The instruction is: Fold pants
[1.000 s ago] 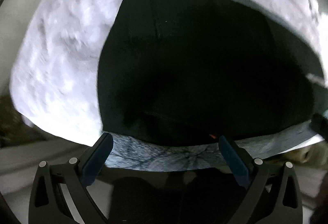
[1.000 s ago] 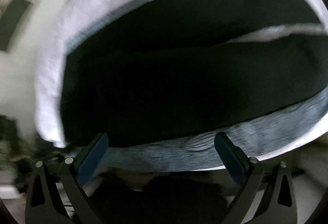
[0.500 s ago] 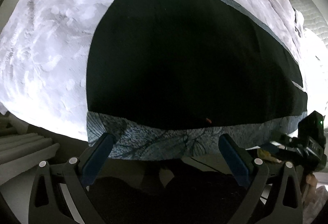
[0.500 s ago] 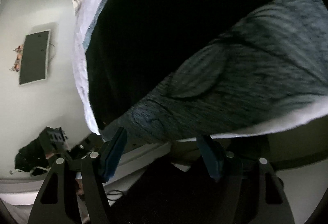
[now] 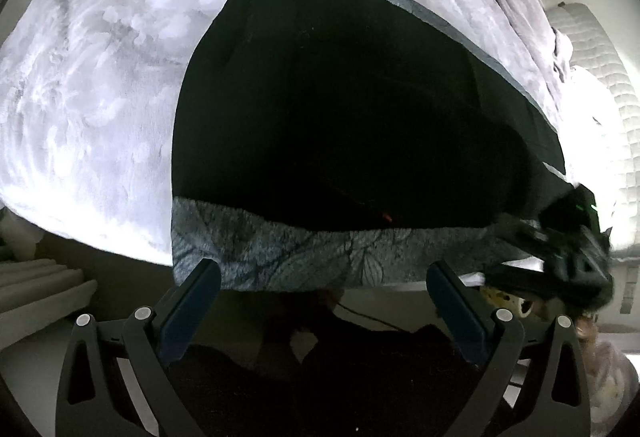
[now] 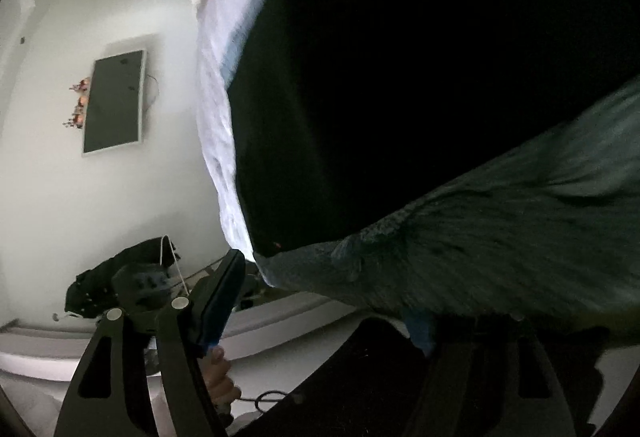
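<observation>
Left gripper spread wide, holding nothing. Right gripper spread too, one finger hidden under grey leaf-print cloth. Flat black pants run lengthwise left-right across cloth.

A: What fills the right side?
B: Black pants lying on a grey leaf-patterned mat at the bed's edge.
A: And the right gripper?
B: Spread wide; its right finger sits under the mat. A wall screen hangs left.

A bed under a pale fluffy blanket carries a grey leaf-patterned cloth, black pants spread on it
</observation>
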Tool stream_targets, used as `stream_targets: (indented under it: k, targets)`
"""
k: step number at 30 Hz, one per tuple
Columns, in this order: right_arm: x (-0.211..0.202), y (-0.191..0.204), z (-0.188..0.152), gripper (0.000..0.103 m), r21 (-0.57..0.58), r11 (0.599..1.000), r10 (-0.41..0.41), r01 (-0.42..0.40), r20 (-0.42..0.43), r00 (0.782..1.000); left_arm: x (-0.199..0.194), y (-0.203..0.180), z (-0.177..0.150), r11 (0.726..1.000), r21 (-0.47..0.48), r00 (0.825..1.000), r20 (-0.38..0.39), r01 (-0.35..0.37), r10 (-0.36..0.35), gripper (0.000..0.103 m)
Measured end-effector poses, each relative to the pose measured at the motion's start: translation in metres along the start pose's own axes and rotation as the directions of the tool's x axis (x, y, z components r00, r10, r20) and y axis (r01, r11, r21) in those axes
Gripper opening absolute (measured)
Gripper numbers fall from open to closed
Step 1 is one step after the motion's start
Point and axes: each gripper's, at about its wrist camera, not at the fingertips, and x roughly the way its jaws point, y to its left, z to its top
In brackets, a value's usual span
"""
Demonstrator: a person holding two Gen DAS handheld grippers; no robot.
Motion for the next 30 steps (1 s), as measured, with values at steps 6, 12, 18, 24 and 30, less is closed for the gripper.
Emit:
stream_targets:
  k: [6, 12, 18, 24, 30]
  targets:
    - [0.004, 0.041, 0.012, 0.077, -0.007, 0.984, 0.179, -0.179, 0.064, 0.982, -0.001, 0.020, -0.015, 0.994, -0.079, 0.997, -0.021, 0.079, -0.081, 0.103]
    - [-0.021, 0.084, 0.023, 0.077, -0.106, 0.968, 0.238, -0.230, 0.074, 0.968, 0.007, 0.015, 0.005, 0.940, -0.233, 0.969, 0.068, 0.249, -0.239, 0.103]
    - [-0.022, 0.068, 0.016, 0.077, -0.083, 0.982, 0.176, -0.171, 0.052, 0.983, 0.002, 0.012, 0.032, 0.925, -0.281, 0.966, 0.123, 0.254, -0.227, 0.070]
    - [-0.056, 0.004, 0.008, 0.077, 0.050, 0.998, 0.031, -0.039, 0.153, 0.988, -0.002, 0.007, 0.041, 0.954, -0.213, 0.976, 0.104, 0.209, -0.190, 0.057]
    - [-0.109, -0.056, 0.000, 0.011, 0.262, 0.963, -0.012, -0.070, 0.301, 0.954, 0.006, 0.016, 0.041, 0.977, -0.189, 0.995, 0.035, 0.103, -0.098, 0.037]
